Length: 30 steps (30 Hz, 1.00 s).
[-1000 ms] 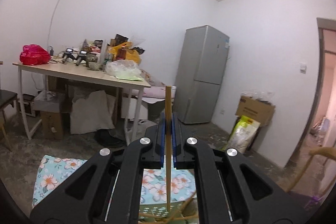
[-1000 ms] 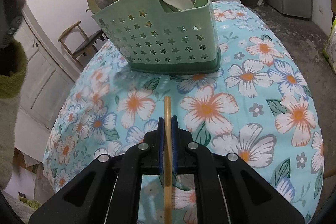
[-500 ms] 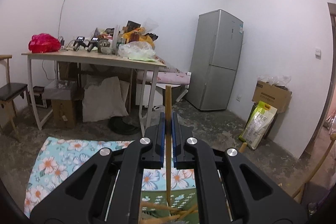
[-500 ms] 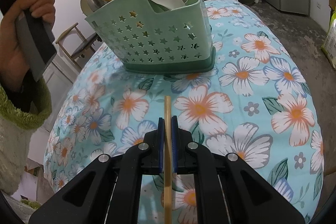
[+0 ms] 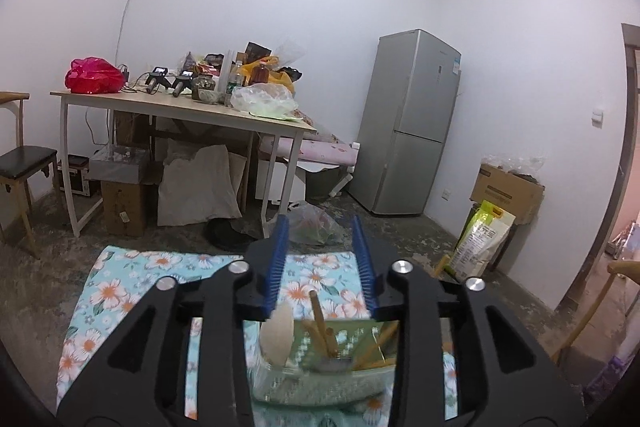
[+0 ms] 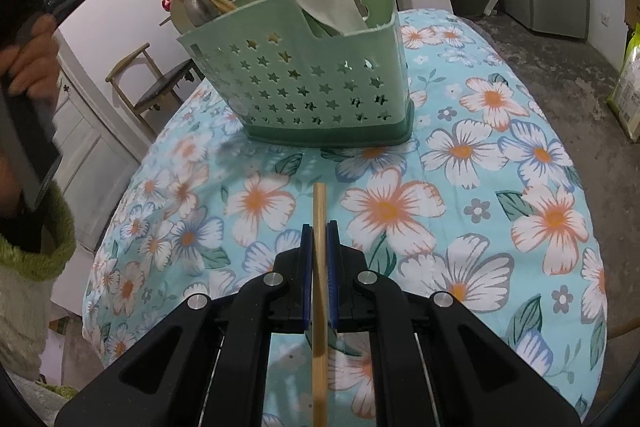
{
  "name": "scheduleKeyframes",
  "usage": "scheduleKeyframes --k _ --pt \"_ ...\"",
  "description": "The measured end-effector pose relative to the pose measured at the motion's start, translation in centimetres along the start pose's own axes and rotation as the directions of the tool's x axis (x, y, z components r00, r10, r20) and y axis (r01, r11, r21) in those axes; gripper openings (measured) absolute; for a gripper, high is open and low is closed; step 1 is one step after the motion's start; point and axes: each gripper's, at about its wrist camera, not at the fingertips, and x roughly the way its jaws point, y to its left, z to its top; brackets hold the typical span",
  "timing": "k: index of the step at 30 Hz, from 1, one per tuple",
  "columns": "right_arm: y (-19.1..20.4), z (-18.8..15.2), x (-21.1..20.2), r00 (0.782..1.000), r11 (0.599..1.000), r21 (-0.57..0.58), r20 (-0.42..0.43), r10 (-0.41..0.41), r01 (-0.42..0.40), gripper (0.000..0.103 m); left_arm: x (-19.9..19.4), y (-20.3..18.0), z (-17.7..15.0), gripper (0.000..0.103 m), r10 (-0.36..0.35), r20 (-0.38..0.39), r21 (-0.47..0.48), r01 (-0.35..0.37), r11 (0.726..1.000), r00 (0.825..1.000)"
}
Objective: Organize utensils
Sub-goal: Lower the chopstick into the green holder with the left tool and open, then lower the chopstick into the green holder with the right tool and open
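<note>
Currently left gripper [image 5: 320, 263] hovers over the mint-green star-perforated plastic utensil basket [image 6: 316, 87], jaws opening, nothing pinched between the blue pads; wooden chopsticks [image 5: 320, 323] and a pale flat spoon [image 5: 278, 335] stand in the basket just below. Right gripper [image 6: 319, 251] is clamped on a single bamboo chopstick [image 6: 319, 299], basket ahead of it on the floral blue tablecloth [image 6: 500, 187]. No readable writing.
</note>
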Motion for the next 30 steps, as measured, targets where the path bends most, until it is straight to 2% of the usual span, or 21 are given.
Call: scheduleKeyframes --k 5,8,12,16,22,25,28,30 --pt "0.5 0.6 -1.0 1.000 1.000 -0.005 0.028 0.009 -0.008 0.007 -3.0 1.0 -1.5 0.054 -0.012 -0.057 0.005 0.012 1.000 0.998" --pt "0.9 1.2 -1.7 0.998 1.000 -0.015 0.054 0.010 -0.009 0.007 -5.0 1.8 -3.1 0.066 0.009 -0.095 0.017 -0.008 1.000 0.995" --pt "1.8 2.7 -3.1 0.994 0.999 -0.034 0.104 0.034 -0.031 0.007 -7.4 3.0 -5.4 0.083 0.064 -0.125 0.037 -0.059 0.998 0.990" --pt "3.2 5.0 -5.1 0.979 0.995 -0.088 0.192 0.068 -0.052 0.007 -9.1 3.9 -7.2 0.088 0.142 -0.140 0.035 -0.138 0.990 0.980" --pt "5.3 9.1 -8.3 0.927 0.983 -0.168 0.350 0.135 -0.079 0.007 -10.5 5.0 -8.6 0.090 0.242 -0.153 0.018 -0.242 0.970 0.958" --pt "6.0 11.3 -9.4 0.887 0.979 -0.188 0.433 0.158 -0.083 0.007 -11.1 5.4 -9.1 0.090 0.294 -0.157 0.015 -0.296 0.955 0.943" --pt "6.3 14.0 -10.2 0.835 0.979 -0.186 0.523 0.174 -0.087 0.007 -11.4 5.8 -9.2 0.090 0.329 -0.160 -0.001 -0.334 0.943 0.931" --pt "6.7 15.2 -10.2 0.804 0.979 -0.186 0.568 0.177 -0.084 0.007 -11.8 6.0 -9.2 0.095 0.376 -0.149 -0.008 -0.381 0.924 0.915"
